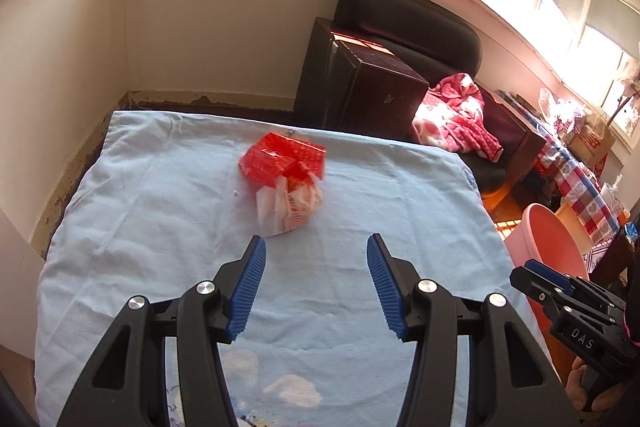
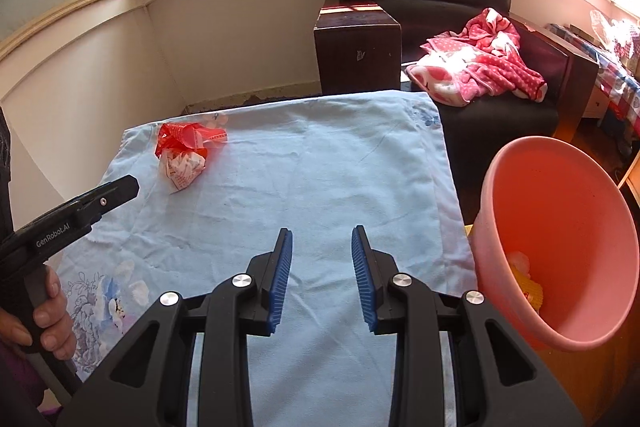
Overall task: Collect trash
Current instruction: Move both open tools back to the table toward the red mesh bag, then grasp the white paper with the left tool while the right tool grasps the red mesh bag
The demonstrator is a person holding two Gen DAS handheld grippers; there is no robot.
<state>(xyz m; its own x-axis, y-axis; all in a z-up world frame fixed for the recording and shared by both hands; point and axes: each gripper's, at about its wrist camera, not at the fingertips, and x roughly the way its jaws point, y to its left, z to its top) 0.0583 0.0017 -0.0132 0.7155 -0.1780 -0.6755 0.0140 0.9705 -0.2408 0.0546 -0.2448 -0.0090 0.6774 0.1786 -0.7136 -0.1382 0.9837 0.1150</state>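
- Writing: "DAS" on the right claw (image 1: 536,277) body in the left view; "GenRobot.AI" on the left claw (image 2: 124,187) body in the right view
- Red-and-white crumpled wrapper (image 1: 286,183) lies on the blue-clothed tabletop (image 1: 400,195), toward its far edge, ahead of the left claw
- Left claw gapes wide, empty; right claw stands partly apart, empty, over bare cloth
- Pink bucket (image 2: 520,179) stands off the tabletop's right edge; only the right view shows yellow scraps inside

Blue-clothed table (image 1: 160,267), red-white wrapper (image 1: 286,179).
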